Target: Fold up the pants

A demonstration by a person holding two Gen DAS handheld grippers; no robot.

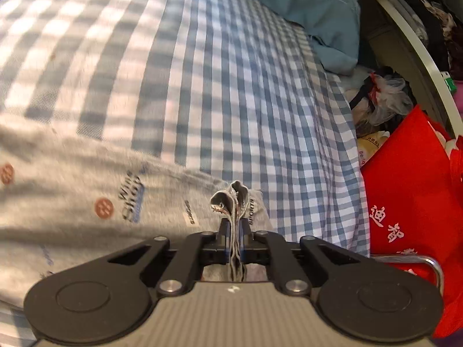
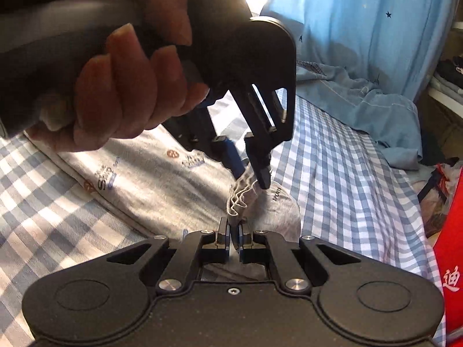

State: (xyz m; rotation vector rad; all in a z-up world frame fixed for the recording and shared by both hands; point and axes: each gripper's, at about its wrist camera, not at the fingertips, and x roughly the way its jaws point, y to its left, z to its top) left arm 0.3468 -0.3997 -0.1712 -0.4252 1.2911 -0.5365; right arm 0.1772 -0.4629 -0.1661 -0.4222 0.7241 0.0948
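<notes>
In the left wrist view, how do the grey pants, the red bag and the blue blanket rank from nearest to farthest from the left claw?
1. Grey pants: pinched in the left claw, spreading left.
2. Red bag: right, beside the bed.
3. Blue blanket: top, far end of the bed.

Black hand-held gripper, blue pads, silver screws

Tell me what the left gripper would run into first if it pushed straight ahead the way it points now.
The left gripper is already shut on a bunched edge of the grey printed pants. Pushed straight on, it would likely drive that fold down into the blue checked bedsheet just beyond, though depth is hard to judge here.
</notes>
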